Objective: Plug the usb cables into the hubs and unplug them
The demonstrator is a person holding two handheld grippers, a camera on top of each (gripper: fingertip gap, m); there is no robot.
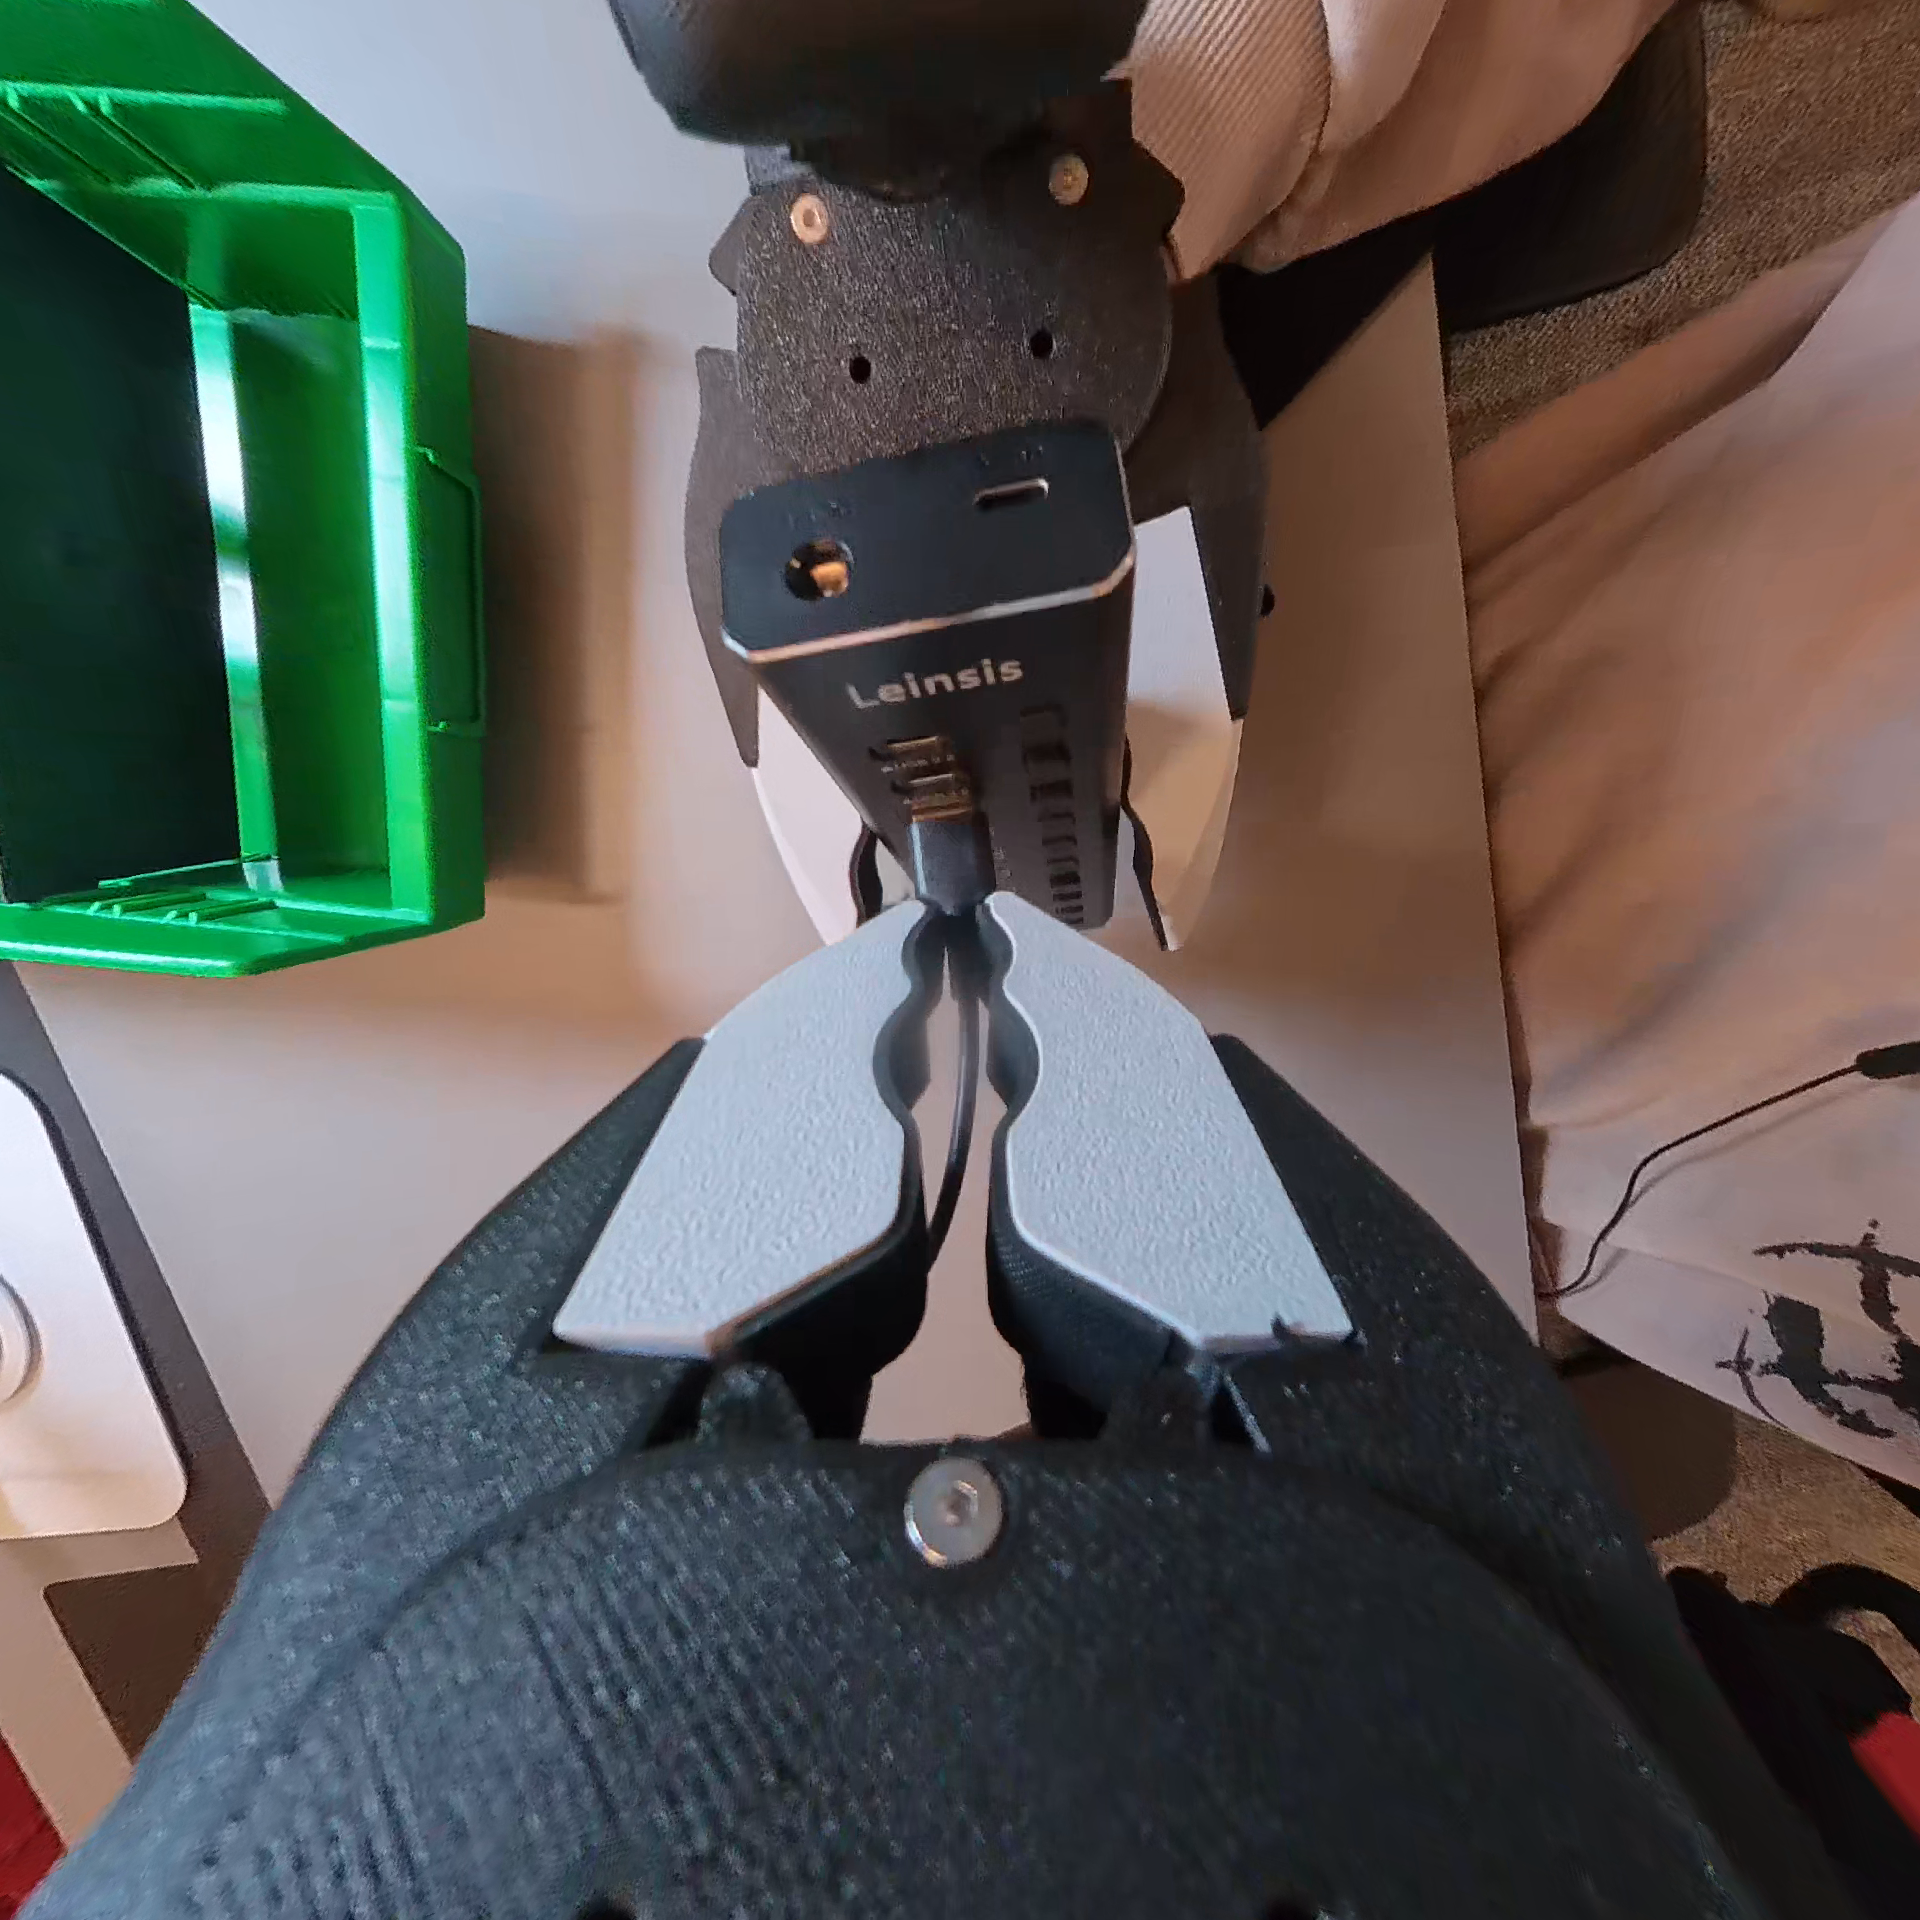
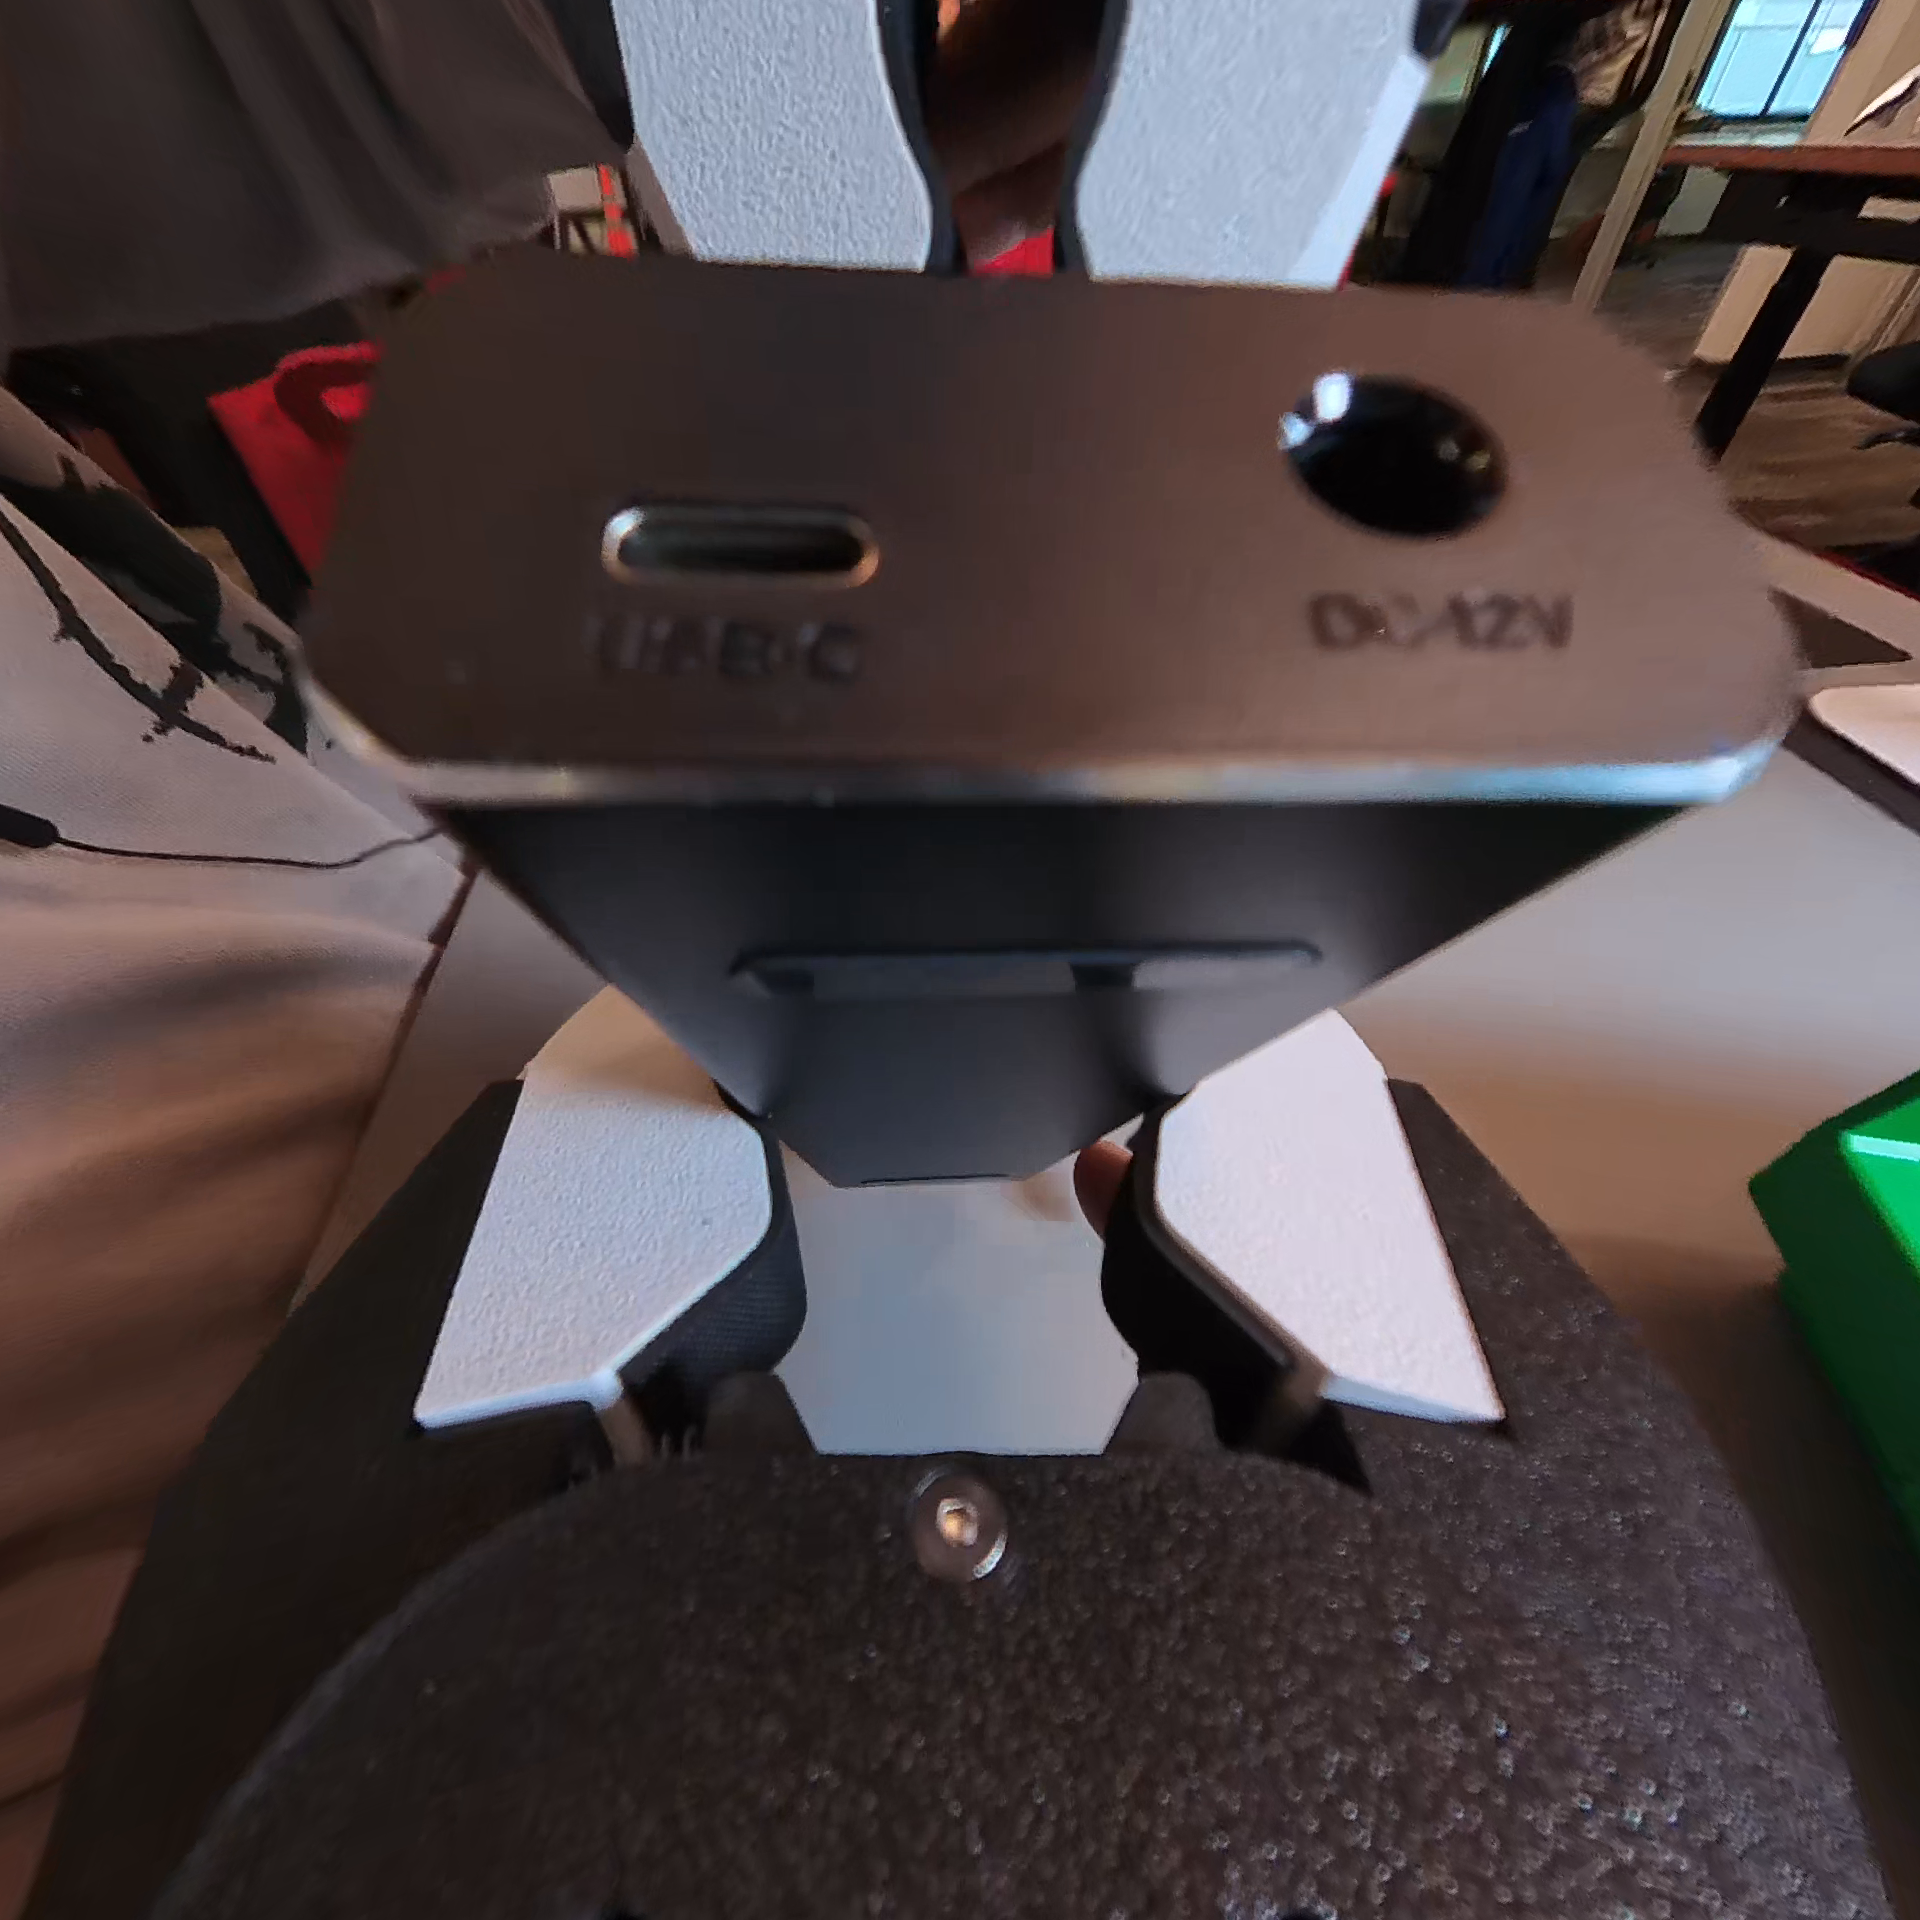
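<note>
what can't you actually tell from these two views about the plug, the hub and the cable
- Left wrist view: how deep the plug sits in the hub; its tip is hidden in the port.
- Left wrist view: where the cable runs; it drops behind the left tool.
- Right wrist view: the plug and ports, hidden behind the hub's end face.
- Right wrist view: the right tool contact, covered by the hub body.

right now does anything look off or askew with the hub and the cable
Nothing stands out. The right gripper holds the dark hub up off the table, tilted; the left gripper is shut on the black usb cable, whose plug sits at a hub port. The green bin looks undamaged.
</note>
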